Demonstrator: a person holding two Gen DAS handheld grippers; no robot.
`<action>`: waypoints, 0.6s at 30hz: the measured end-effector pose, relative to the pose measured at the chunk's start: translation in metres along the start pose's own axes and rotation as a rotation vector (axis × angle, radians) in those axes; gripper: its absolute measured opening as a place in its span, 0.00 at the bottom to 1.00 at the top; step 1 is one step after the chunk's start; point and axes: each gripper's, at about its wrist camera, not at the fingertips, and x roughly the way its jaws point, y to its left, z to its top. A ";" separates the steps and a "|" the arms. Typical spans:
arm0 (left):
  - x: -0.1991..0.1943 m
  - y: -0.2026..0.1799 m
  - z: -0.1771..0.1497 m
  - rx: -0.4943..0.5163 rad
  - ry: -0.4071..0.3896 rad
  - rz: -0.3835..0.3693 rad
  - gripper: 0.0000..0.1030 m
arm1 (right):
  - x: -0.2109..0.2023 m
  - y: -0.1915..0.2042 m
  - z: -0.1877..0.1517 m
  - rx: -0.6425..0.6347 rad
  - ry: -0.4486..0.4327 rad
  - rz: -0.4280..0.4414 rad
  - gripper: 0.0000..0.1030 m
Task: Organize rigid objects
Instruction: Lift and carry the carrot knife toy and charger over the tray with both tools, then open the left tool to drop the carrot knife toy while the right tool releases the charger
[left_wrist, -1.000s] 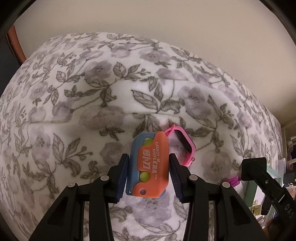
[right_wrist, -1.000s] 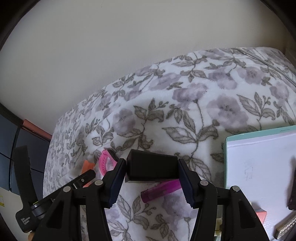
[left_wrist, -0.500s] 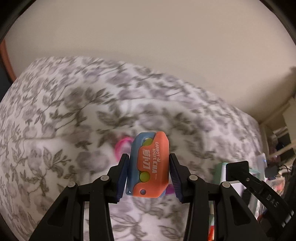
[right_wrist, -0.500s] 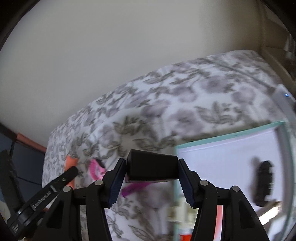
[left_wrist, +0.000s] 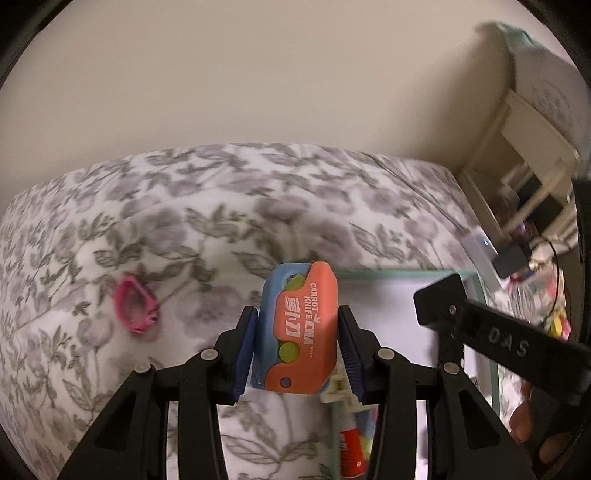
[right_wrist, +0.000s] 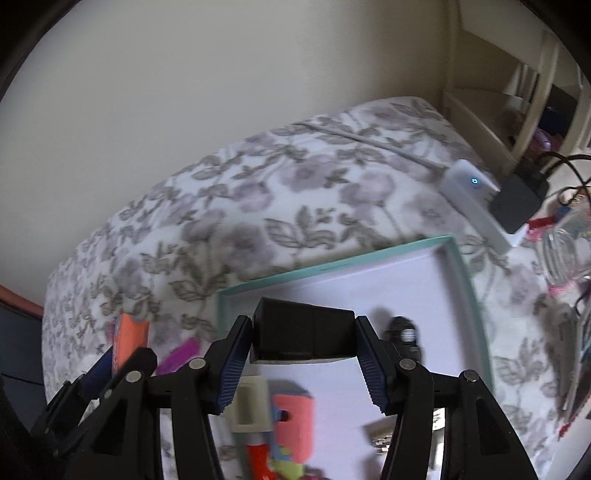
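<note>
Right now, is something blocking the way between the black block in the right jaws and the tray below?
Nothing visible does. The black block hangs over the teal-rimmed tray, with bare white floor under it; a small black item lies just right.

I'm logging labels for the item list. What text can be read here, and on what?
"CARROT KNIFE" and "CHA": on the orange toy held in the left gripper.
Chinese characters beside that: too blurred to read.
"DAS": on the right gripper.
Red tube label: too blurred to read.

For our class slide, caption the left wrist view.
Left claw grips an orange-and-blue plastic carrot knife above a floral blanket.
</note>
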 end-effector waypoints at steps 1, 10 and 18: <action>0.001 -0.004 -0.001 0.007 0.002 -0.003 0.44 | 0.000 -0.005 0.001 0.004 0.000 -0.012 0.57; 0.024 -0.034 -0.011 0.056 0.035 -0.009 0.44 | 0.010 -0.032 0.003 0.023 0.034 -0.076 0.57; 0.036 -0.057 -0.020 0.117 0.057 0.006 0.44 | 0.021 -0.038 0.001 0.017 0.059 -0.106 0.58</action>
